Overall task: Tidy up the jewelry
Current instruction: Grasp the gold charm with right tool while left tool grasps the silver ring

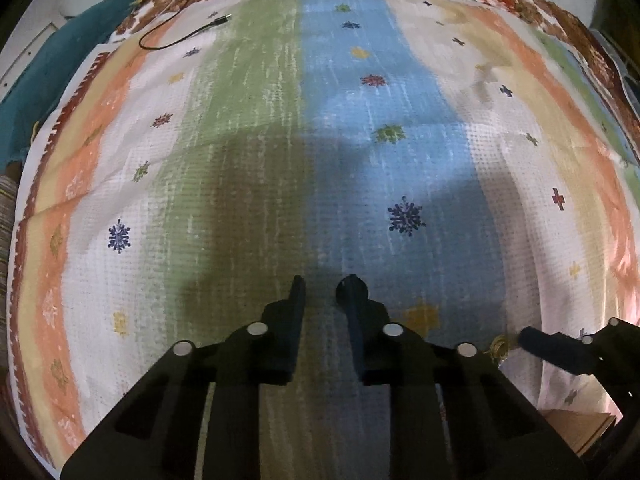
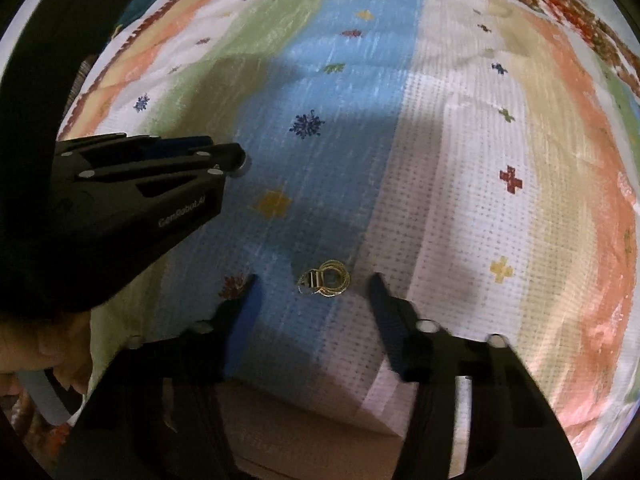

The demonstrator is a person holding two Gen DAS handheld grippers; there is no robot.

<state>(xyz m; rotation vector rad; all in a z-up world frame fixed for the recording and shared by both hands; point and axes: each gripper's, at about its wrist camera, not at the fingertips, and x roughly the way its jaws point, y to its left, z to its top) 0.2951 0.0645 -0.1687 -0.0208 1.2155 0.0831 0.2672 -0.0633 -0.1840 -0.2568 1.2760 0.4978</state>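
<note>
A small tangle of gold jewelry (image 2: 326,280), thin rings with a clasp, lies on the blue stripe of the patterned cloth (image 2: 460,200). My right gripper (image 2: 314,290) points down over it, open, a finger on each side and neither pad touching it. My left gripper (image 1: 325,292) hovers over the cloth to the left, its jaws close together with a narrow gap where only cloth shows. In the right wrist view the left gripper (image 2: 238,158) comes in from the left. The left wrist view shows the jewelry (image 1: 498,346) beside one of the right gripper's fingers (image 1: 534,342).
A black cable (image 1: 180,36) lies at the far end of the cloth, and a teal fabric (image 1: 60,64) lies off its left side. The cloth's near edge drops over a brown surface (image 2: 300,432). A person's hand (image 2: 24,352) shows at the lower left.
</note>
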